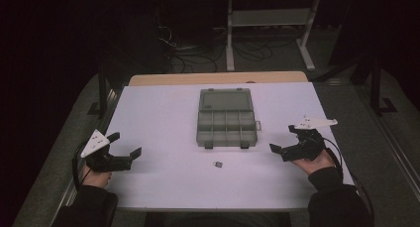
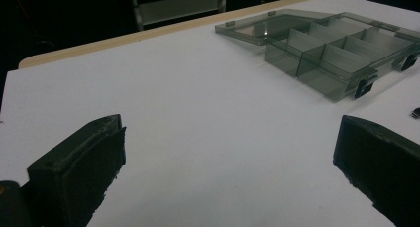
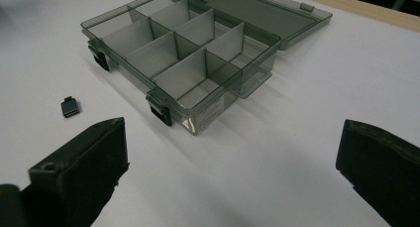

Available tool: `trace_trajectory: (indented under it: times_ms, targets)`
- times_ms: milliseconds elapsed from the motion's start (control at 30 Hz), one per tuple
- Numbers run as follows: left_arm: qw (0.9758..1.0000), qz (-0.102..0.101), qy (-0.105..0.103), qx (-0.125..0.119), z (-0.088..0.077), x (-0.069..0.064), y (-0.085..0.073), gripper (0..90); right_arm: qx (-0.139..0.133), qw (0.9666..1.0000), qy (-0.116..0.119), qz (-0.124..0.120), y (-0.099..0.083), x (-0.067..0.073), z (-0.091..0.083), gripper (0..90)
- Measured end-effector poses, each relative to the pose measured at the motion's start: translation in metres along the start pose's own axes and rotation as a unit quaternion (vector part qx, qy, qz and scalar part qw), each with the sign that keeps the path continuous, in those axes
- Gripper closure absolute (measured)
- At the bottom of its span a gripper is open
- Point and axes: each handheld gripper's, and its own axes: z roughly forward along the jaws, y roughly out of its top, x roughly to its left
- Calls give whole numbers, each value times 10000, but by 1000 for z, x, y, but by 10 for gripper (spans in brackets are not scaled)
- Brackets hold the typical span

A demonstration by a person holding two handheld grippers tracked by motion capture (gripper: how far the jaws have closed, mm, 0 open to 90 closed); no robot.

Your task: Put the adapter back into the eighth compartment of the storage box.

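Fingers (image 3: 79,172) wide apart near unlabelled compartment box (image 3: 198,53).

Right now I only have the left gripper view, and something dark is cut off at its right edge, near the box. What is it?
Observer: A small dark plug-like piece. It lies on the table, apart from the box, on the side of its two latches.
Operator: Is anything in the compartments?
Observer: In the right gripper view the compartments all look empty.
Operator: And the right tool?
Observer: The right tool is open to the right of the box, with nothing between its jaws.
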Motion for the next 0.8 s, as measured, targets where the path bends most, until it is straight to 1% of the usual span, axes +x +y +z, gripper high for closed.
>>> trace_trajectory:
  times_ms: [367,533,667,800]
  targets:
    - [10000,-4,2,-8,0,0,0,0,-43,10000,8,-41,1,1,-2,0]
    - [10000,10,-3,2,0,0,0,0,0,10000,65,-73,1,2,-1,0]
    - [10000,11,-17,-2,0,-1,0,0,92,9999,48,-133,2,2,-1,0]
    - [10000,16,-30,0,0,-1,0,0,119,9998,57,-169,4,3,-1,0]
